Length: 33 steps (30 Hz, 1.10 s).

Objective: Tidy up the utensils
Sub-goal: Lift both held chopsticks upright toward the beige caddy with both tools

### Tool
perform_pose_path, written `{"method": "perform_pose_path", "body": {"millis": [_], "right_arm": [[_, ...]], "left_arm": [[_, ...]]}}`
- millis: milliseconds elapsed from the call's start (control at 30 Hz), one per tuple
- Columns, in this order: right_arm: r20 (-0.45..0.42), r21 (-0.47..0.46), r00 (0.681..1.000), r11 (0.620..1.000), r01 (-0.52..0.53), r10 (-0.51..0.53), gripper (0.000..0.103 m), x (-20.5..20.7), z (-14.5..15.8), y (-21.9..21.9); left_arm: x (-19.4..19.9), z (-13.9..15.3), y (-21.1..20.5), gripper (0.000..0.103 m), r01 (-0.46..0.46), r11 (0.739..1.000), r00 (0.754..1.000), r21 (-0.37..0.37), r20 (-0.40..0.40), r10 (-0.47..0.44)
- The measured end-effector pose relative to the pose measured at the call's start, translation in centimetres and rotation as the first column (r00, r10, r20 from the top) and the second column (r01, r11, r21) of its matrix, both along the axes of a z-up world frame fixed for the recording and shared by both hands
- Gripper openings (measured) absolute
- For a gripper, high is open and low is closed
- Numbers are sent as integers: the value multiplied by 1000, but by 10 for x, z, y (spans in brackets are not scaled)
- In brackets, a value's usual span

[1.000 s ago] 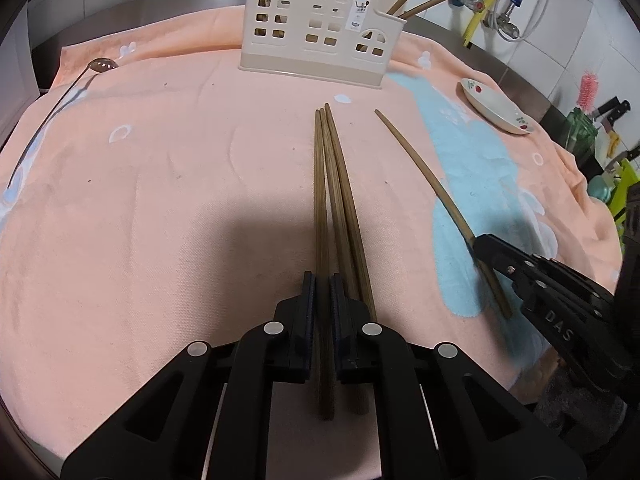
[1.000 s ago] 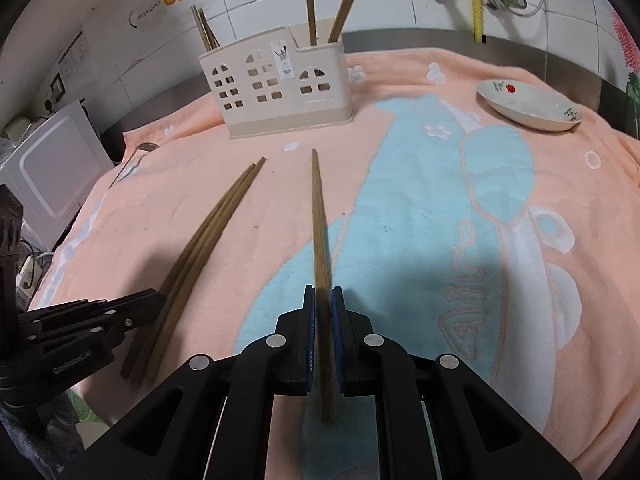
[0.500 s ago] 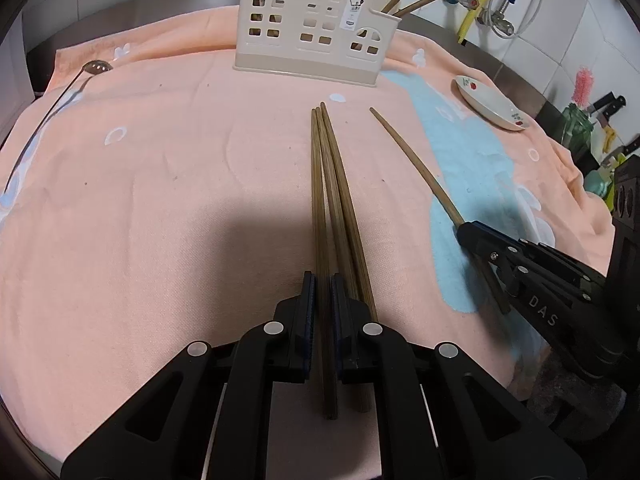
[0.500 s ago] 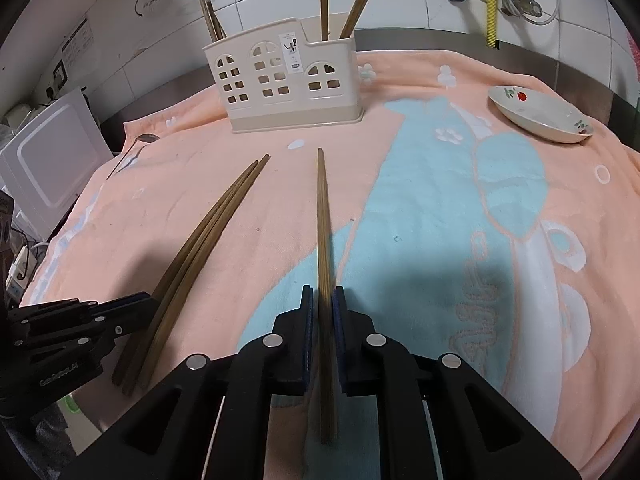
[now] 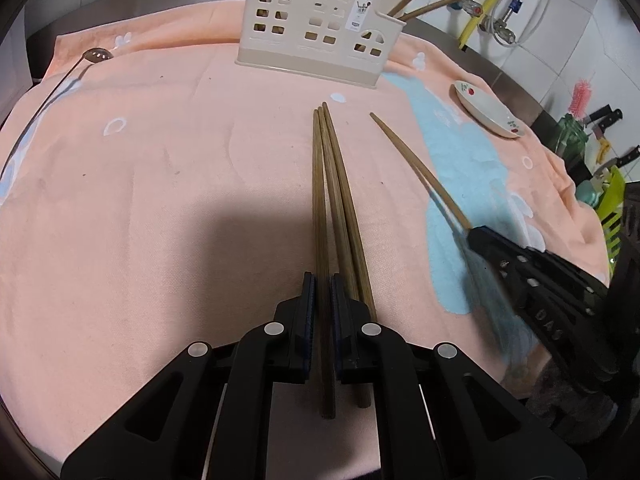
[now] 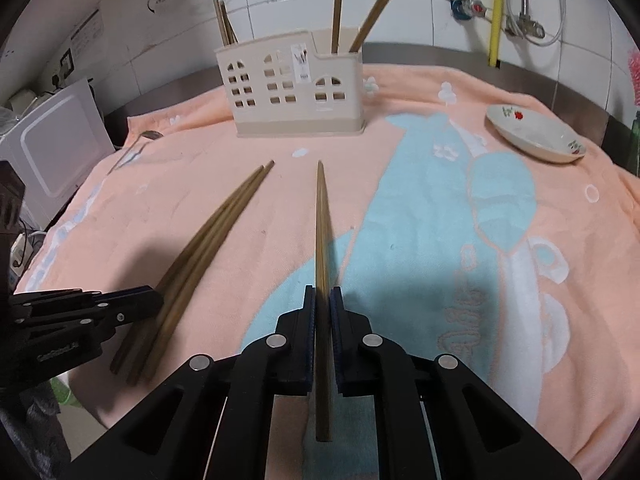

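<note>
Three brown chopsticks lie side by side on the peach towel point(image 5: 160, 200). My left gripper point(image 5: 323, 280) is shut on the leftmost chopstick point(image 5: 320, 200); the other two chopsticks point(image 5: 346, 216) lie against its right finger. My right gripper point(image 6: 323, 292) holds a single chopstick point(image 6: 322, 220), its jaws closing on it, the tip raised a little above the cloth. That single chopstick point(image 5: 416, 168) and the right gripper point(image 5: 476, 236) also show in the left wrist view. The left gripper point(image 6: 152, 300) and the three chopsticks point(image 6: 208, 248) show at the left of the right wrist view.
A cream utensil holder point(image 5: 316, 28) point(image 6: 292, 92) stands at the back with several chopsticks upright in it. A metal spoon point(image 5: 96, 55) lies at the far left. A white dish point(image 6: 536, 134) sits at the back right. Knives and bottles stand past the towel's right edge.
The right gripper has lifted its chopstick slightly off the towel and tilted a little. The left gripper and its three chopsticks have stayed put.
</note>
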State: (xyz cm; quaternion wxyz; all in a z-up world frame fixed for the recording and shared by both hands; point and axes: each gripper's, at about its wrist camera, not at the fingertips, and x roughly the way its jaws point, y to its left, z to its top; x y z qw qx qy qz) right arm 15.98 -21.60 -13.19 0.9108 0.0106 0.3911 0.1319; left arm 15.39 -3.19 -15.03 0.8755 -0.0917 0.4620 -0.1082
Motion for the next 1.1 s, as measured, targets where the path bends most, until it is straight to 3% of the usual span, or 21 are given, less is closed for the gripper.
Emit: {"method": "perform_pose_path", "body": {"millis": [200,533,667,800,933,1100], "right_arm": [[77,4,997,1000,-11,11,7,-9,33,-3],[186,20,980,997,-72,67,7,-5,90,5],[205,1,975,996,-91,89,7,0,103,11],[210,5,974,996,-90,87,7,0,106,10],[205,10,975,996,-87,83,7,0,102,10],[204,10,975,996,-90,86,7,1,103,10]], "left_arm": [[-7,20,11,7,-6,1000,999,-2,49,6],[-11,74,19,7,15,1000,981,-1,196,-15],[-4,88,15,7,46,998,981,53,186,-55],[-2,82,16,7,65,993,986,96,145,-78],[-2,74,25,7,48,996,990,78,127,-57],[-3,83,32,7,29,998,986,58,164,-38]]}}
